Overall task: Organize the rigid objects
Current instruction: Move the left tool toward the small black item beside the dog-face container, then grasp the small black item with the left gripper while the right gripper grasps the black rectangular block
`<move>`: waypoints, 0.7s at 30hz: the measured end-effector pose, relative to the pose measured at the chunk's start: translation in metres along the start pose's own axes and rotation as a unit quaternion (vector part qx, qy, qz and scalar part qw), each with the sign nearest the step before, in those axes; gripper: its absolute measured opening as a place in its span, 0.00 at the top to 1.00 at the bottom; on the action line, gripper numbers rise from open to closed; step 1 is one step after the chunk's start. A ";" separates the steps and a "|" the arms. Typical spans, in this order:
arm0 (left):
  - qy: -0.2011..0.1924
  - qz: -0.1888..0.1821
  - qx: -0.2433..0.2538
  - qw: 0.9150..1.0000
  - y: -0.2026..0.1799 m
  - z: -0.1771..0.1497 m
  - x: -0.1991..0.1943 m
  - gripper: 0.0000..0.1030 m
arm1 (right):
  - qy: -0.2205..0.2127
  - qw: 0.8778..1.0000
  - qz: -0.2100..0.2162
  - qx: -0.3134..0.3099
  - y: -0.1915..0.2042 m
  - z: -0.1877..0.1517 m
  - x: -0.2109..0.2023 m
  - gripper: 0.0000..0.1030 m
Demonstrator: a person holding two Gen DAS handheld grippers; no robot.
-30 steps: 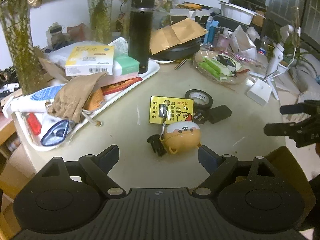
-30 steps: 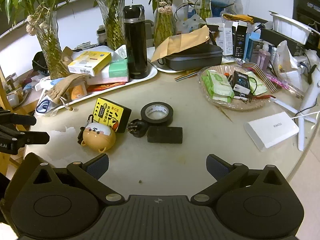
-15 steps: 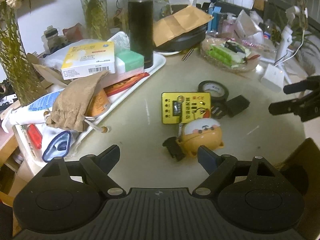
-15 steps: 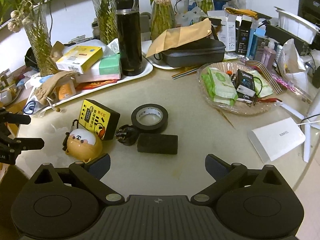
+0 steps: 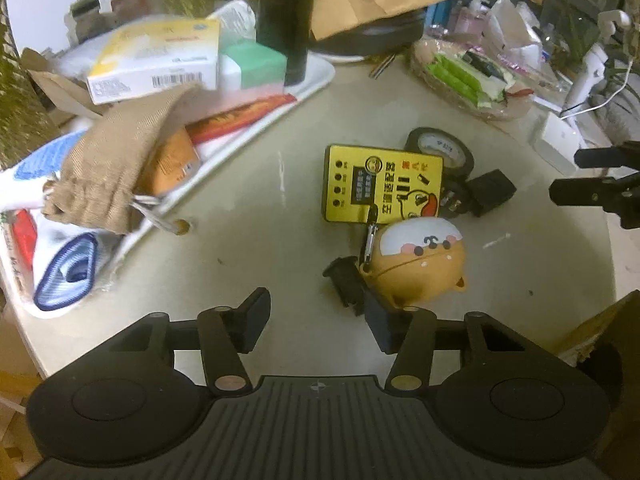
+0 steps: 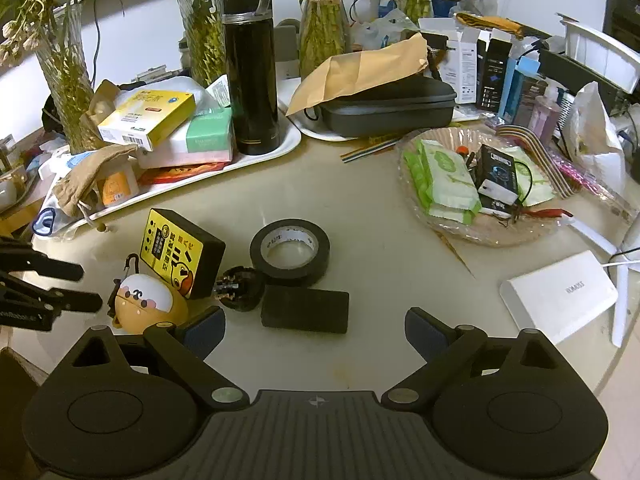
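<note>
My left tongs [image 5: 316,318] have just been narrowing, with nothing yet between them — the right finger sits just in front of the round orange cartoon-faced case [image 5: 416,268] at lower centre of the left view, the small black clip [image 5: 346,282] beside it. My right tongs [image 6: 314,326] stand wide and empty over bare beige table [image 6: 380,264], near the flat black rectangular block [image 6: 305,309].

The risk, as I judge it: the case is rounded and slick-looking, so off-centre tongs could squirt it sideways into the yellow-faced black box [image 5: 382,186] that touches it — and the metal carabiner [image 5: 370,240] lying across onto that box might drag it along.

Behind them sit the black tape roll [image 6: 290,250] and a black plug [image 6: 240,286], crowded together. Further up-left, the white tray [image 6: 280,148] is already piled around the tall black flask [image 6: 250,68], leaving little free room.
</note>
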State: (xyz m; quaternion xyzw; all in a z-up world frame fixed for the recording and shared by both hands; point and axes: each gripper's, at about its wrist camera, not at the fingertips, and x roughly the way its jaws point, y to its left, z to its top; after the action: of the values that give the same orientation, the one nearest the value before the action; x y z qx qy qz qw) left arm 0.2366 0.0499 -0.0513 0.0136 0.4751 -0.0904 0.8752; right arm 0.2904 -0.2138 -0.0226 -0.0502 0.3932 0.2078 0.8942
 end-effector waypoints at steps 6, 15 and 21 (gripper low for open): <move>0.005 -0.016 -0.014 1.000 0.001 0.005 0.008 0.55 | 0.002 1.000 0.002 0.004 -0.004 0.002 0.004 0.06; 0.008 -0.030 -0.047 0.998 0.006 0.013 0.015 0.64 | 0.009 1.000 0.003 -0.006 -0.002 0.005 0.012 0.06; 0.011 -0.034 -0.079 0.996 0.012 0.018 0.020 0.64 | 0.011 1.000 0.002 -0.012 0.001 0.006 0.014 0.06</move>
State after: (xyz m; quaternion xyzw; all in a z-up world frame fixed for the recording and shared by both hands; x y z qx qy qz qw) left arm 0.2649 0.0571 -0.0590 -0.0708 0.4908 -0.0819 0.8645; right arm 0.3029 -0.2065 -0.0284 -0.0624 0.4009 0.2132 0.8888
